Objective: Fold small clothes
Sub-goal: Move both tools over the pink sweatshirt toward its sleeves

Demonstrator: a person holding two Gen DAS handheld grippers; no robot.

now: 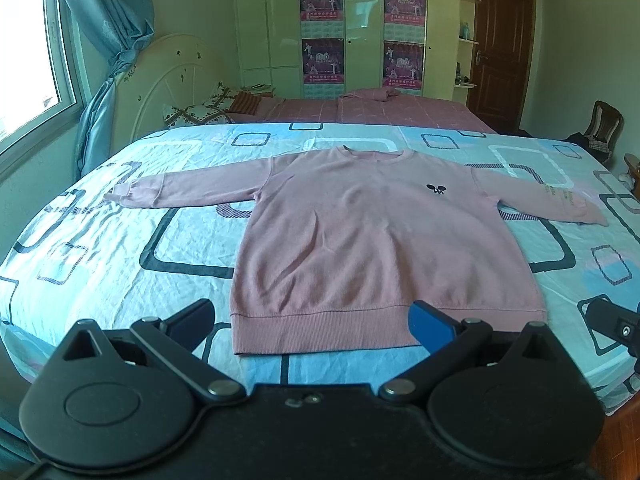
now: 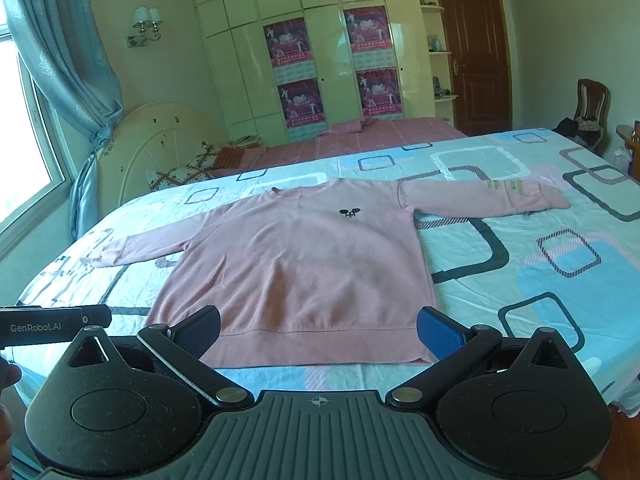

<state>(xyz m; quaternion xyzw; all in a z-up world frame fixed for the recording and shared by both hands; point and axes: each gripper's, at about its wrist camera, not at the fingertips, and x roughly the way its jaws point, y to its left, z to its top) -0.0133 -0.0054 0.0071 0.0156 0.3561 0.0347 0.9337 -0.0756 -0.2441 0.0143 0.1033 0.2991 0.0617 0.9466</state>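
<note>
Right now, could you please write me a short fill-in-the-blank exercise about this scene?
1. The sweater is coloured ____.
2. It lies flat on the ____, both sleeves spread out.
3. The left tongs and right tongs are both ____.
4. The logo on its chest is ____.

Missing: pink; bed; open; black

Pink sweatshirt (image 1: 372,236), flat, face-up, sleeves spread, sm black chest logo, unfolded
</note>
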